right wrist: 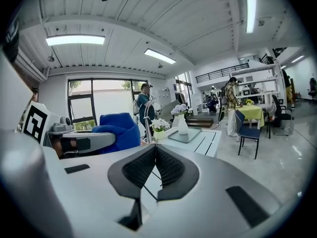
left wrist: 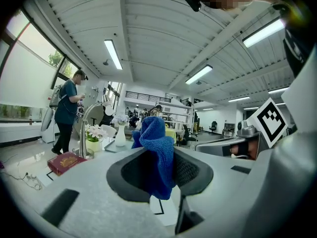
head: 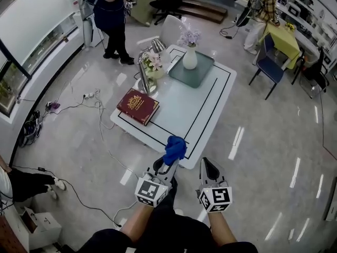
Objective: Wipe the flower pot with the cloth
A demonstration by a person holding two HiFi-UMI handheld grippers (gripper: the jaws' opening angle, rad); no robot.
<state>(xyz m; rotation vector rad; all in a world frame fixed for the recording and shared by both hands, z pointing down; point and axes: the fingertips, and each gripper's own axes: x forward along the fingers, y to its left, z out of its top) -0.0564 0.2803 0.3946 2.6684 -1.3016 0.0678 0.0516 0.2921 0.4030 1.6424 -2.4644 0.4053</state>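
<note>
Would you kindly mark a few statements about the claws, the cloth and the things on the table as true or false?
1. The left claw is shut on the blue cloth. True.
2. The right claw holds the red book. False: it is shut and empty; the book lies on the white table.
3. The white vase stands on the grey-green tray. True.
4. The cloth touches the flower pot. False: the pot stands toward the table's far end, apart from the cloth.

Table (head: 210,109) bare in front, red book (head: 138,106) left, lamp (head: 149,86) just beside flower pot (head: 155,74)
</note>
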